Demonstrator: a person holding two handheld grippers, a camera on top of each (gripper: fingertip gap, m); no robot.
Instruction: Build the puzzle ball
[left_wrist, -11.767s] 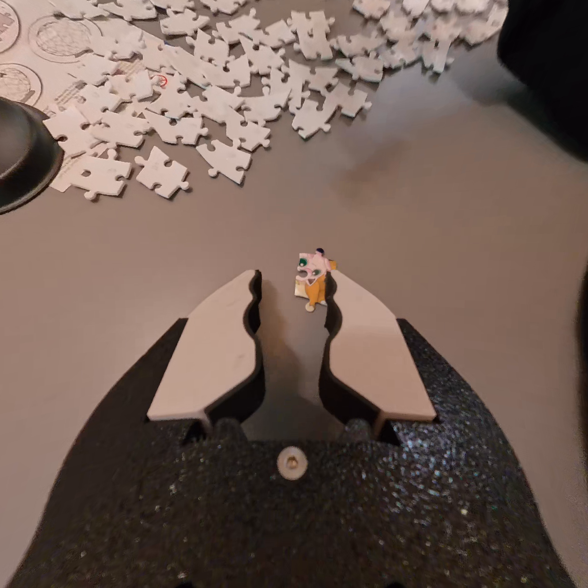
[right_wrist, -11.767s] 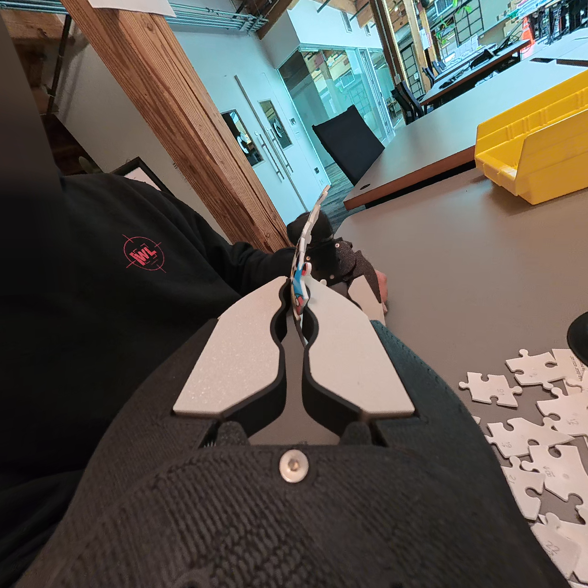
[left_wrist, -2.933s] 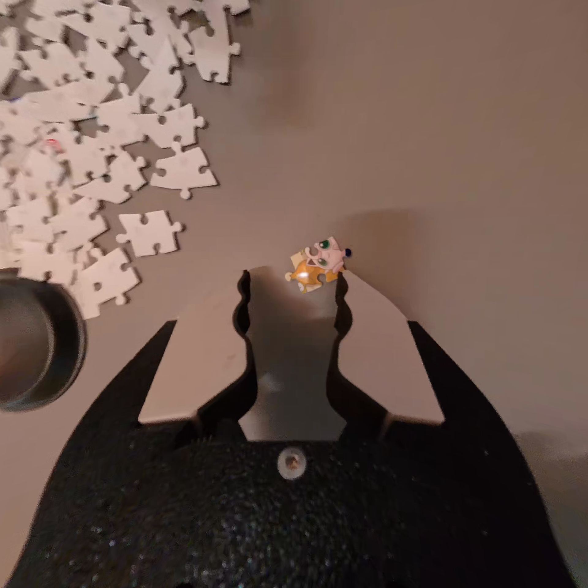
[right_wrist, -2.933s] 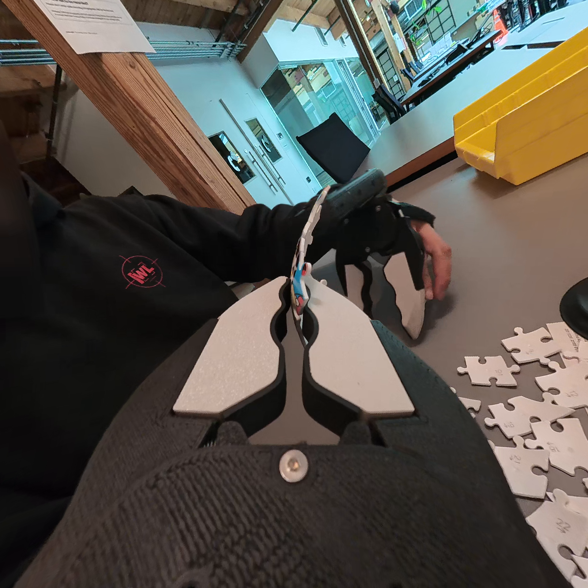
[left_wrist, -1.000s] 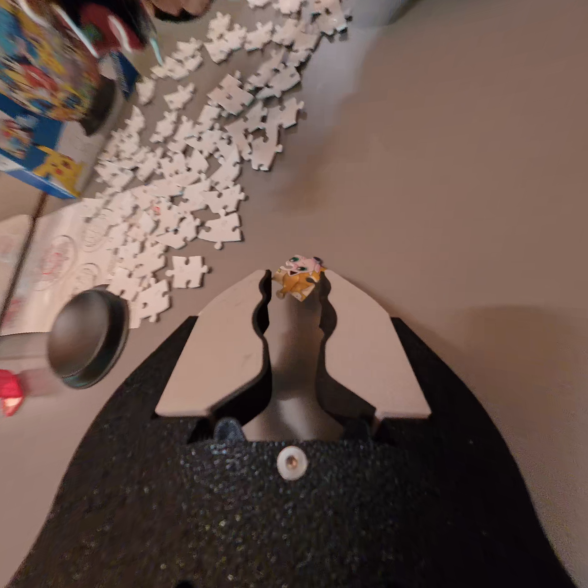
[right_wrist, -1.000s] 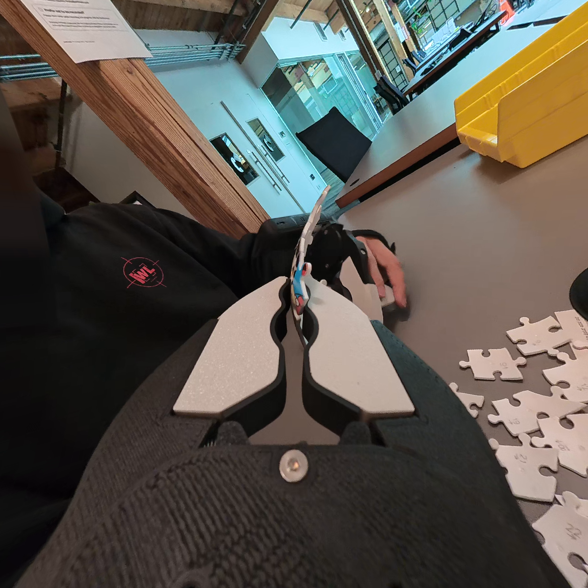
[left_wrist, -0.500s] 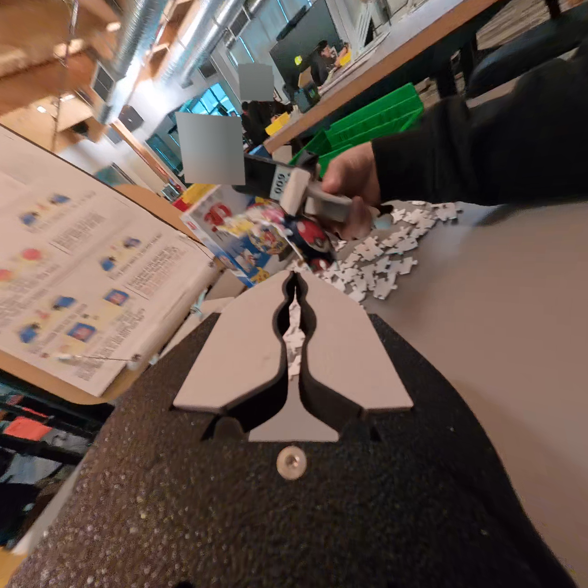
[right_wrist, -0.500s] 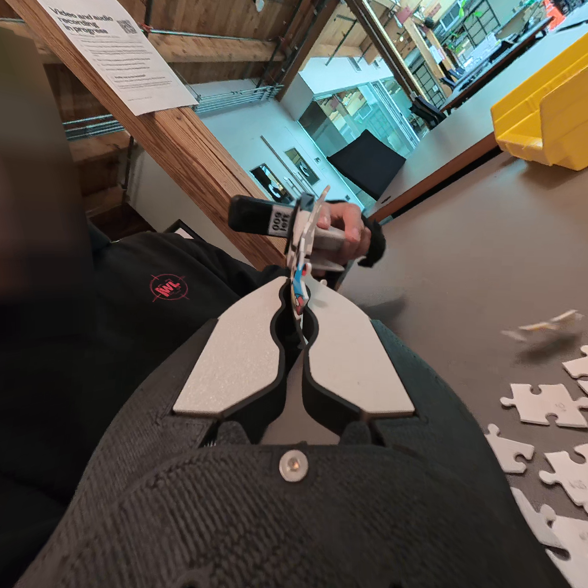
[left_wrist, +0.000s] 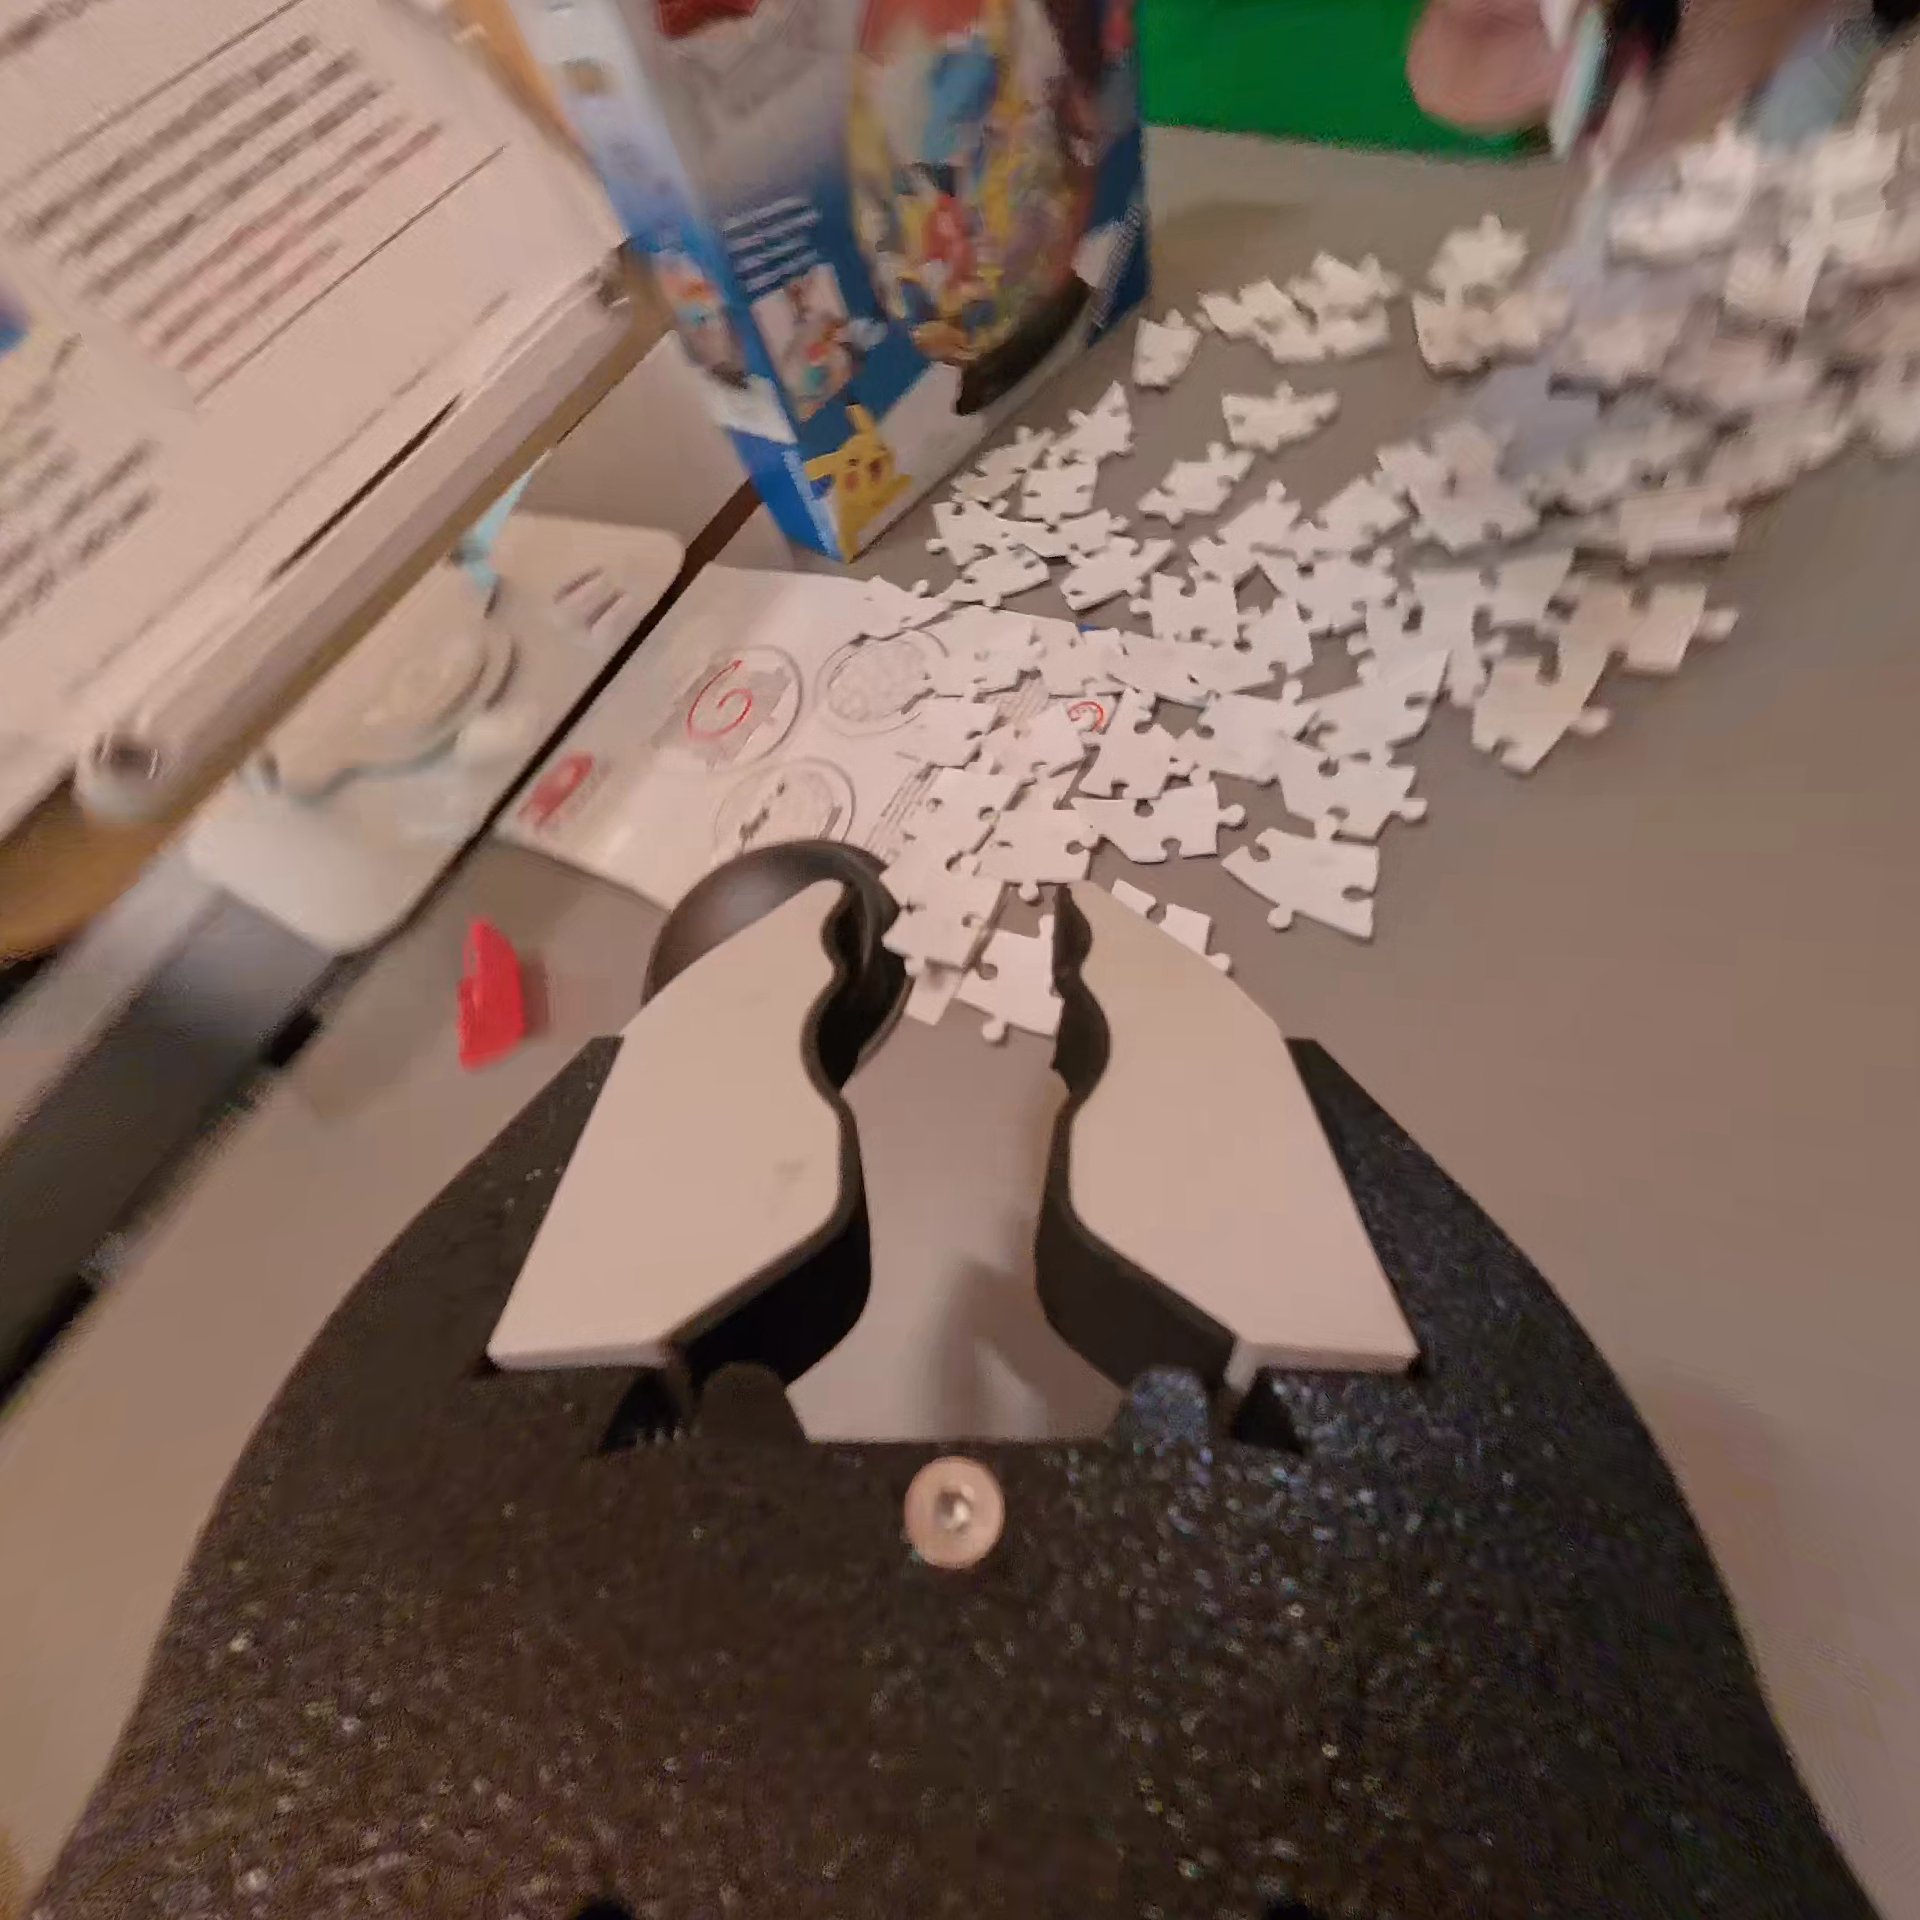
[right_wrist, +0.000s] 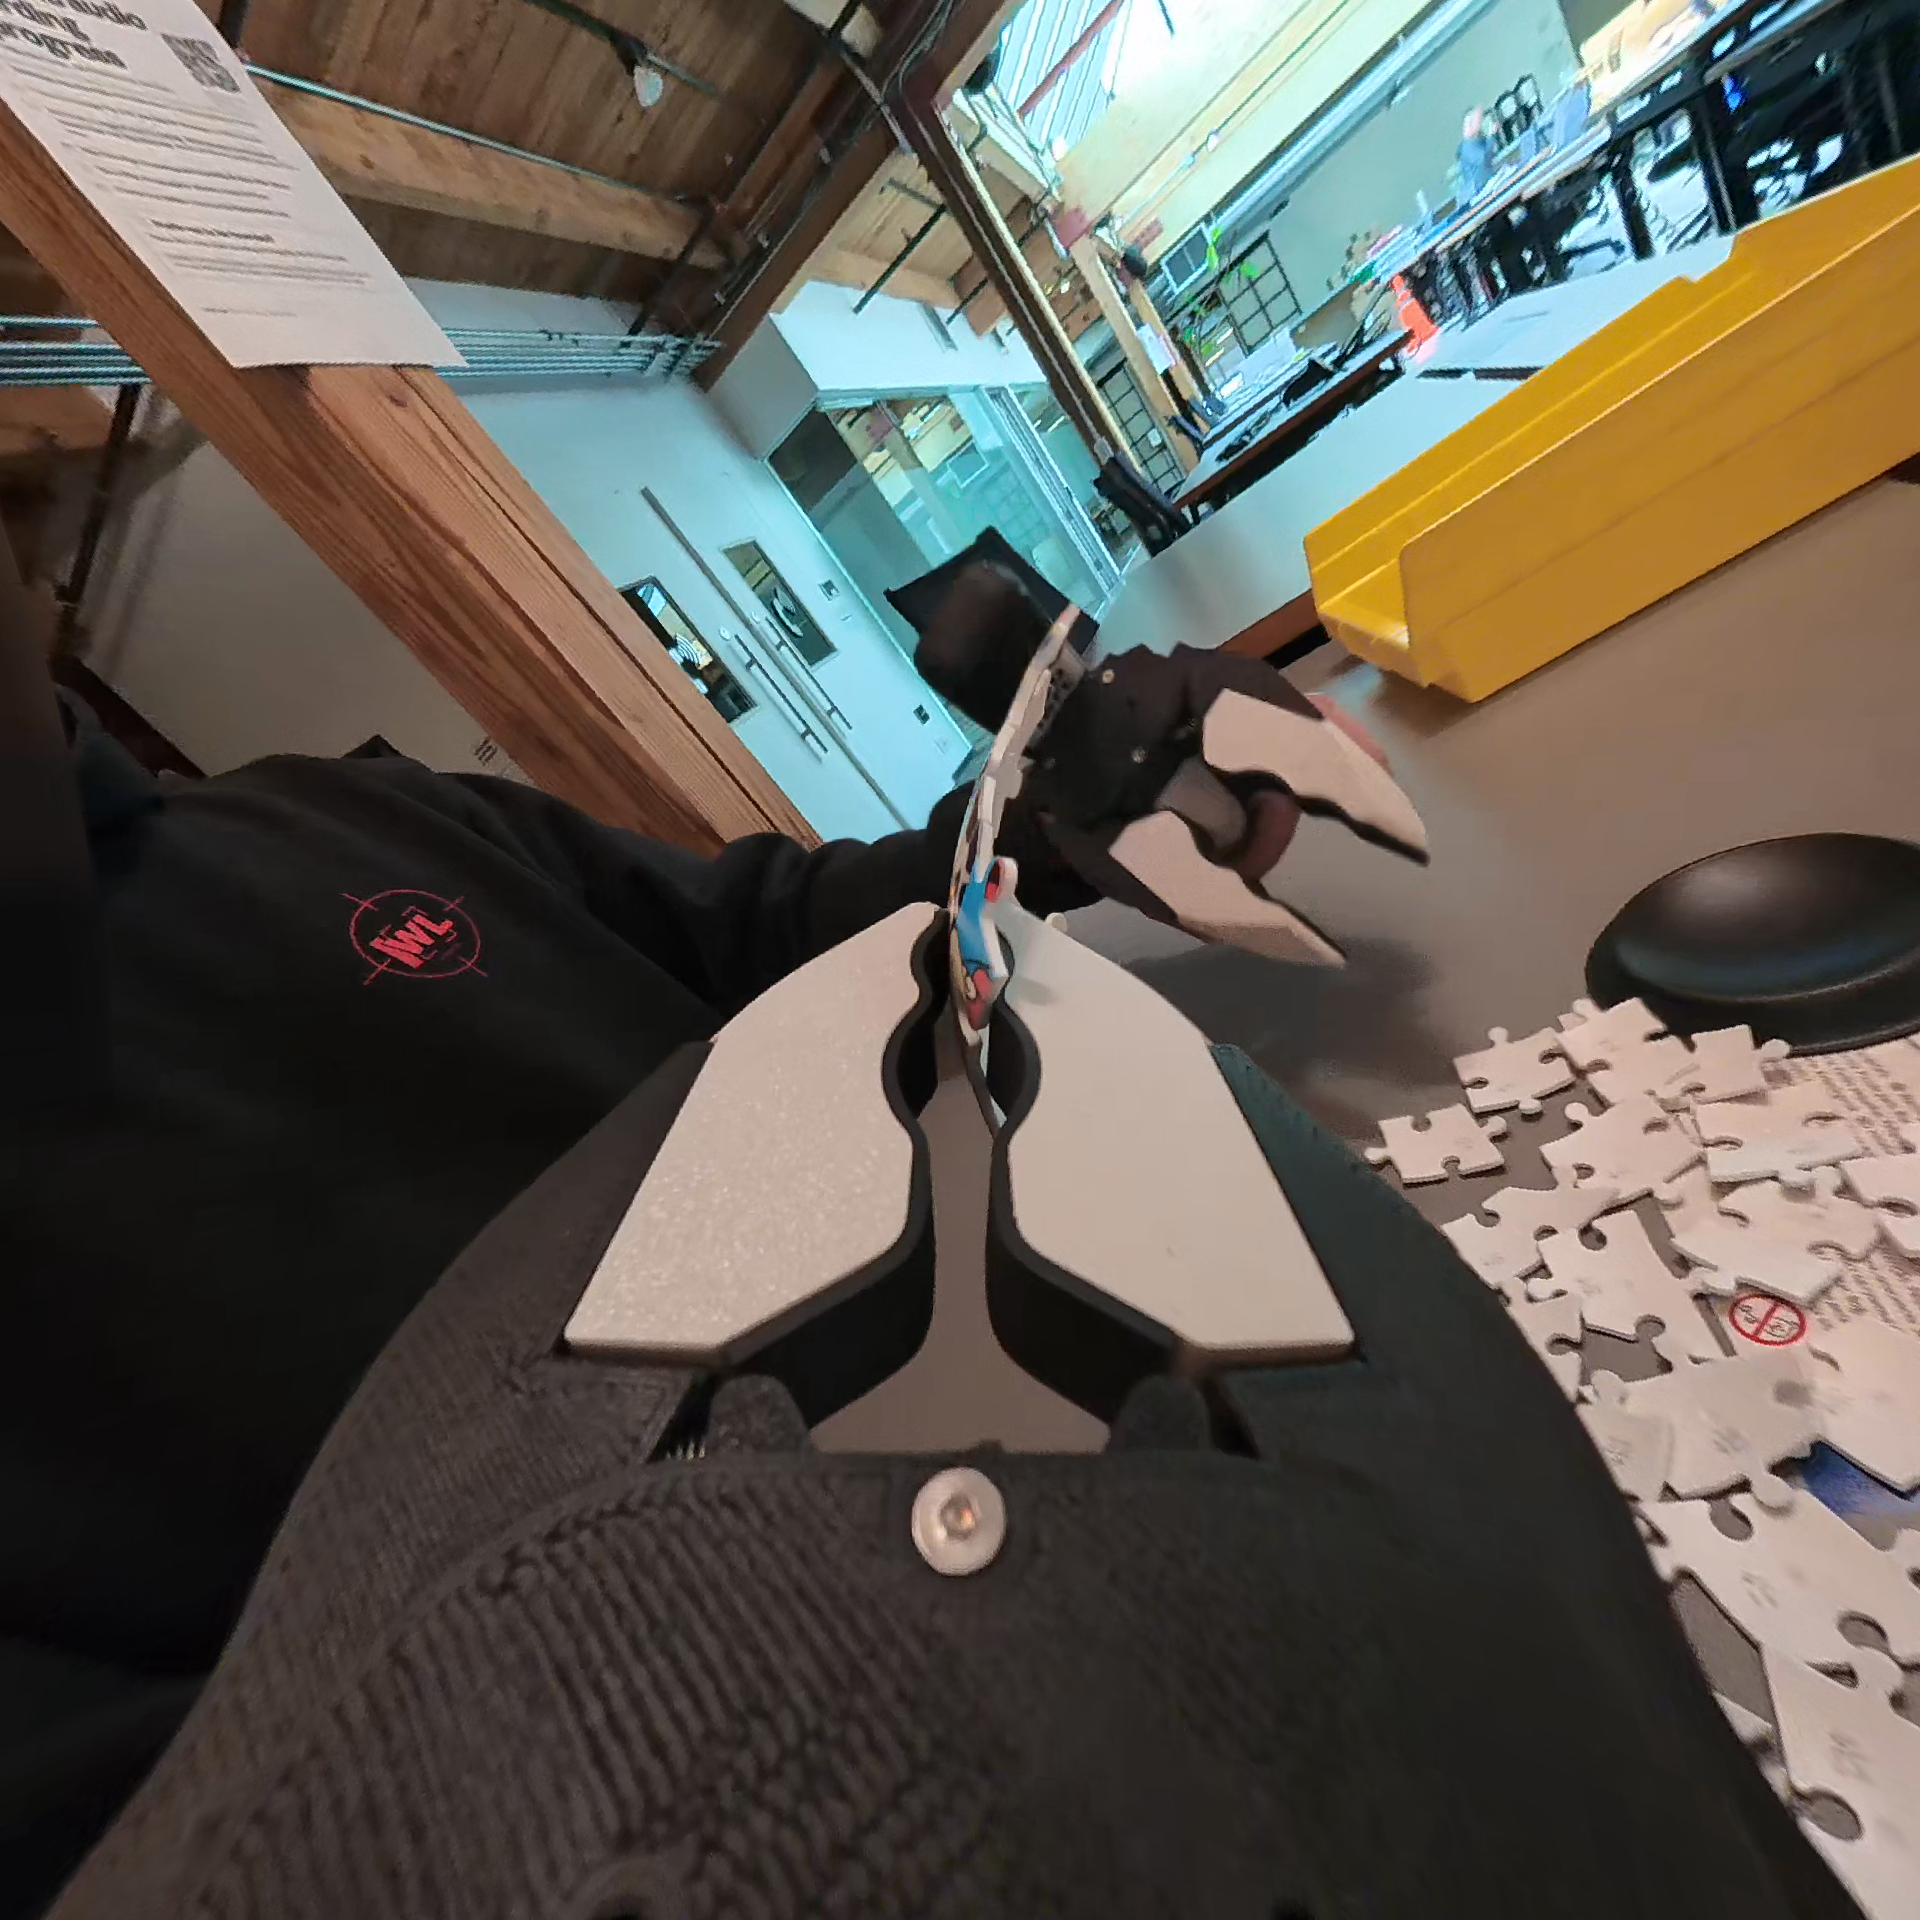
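The curved strip of joined puzzle pieces (right_wrist: 1003, 831) is standing upright, pinched at its lower end by the right tool (right_wrist: 985, 1003), whose jaws are narrowed onto it, printed side facing left. It is arching up and away from the fingertips, well above the tabletop (right_wrist: 1558, 769).

The left tool (left_wrist: 951, 914) is hovering with its jaws spread and nothing between them, pointing at the near edge of the loose white pieces (left_wrist: 1247, 707), which are lying face down across the instruction sheet (left_wrist: 727, 727). The same tool (right_wrist: 1278, 852) is showing in the right wrist view beside the strip.

Risks, as I judge them: the strip is gripped only at one end, so a bump from the left tool could be twisting it out or popping a joint apart. The overlapping pieces could be making the left tool lift two at once or scatter neighbours.

The black stand (left_wrist: 769, 914) is sitting just under the left fingertip, crowding that side. The puzzle box (left_wrist: 904, 260) is walling the far left, and a yellow bin (right_wrist: 1621, 509) is sitting far off. The open grey surface to the right of the pile is offering the freest room.
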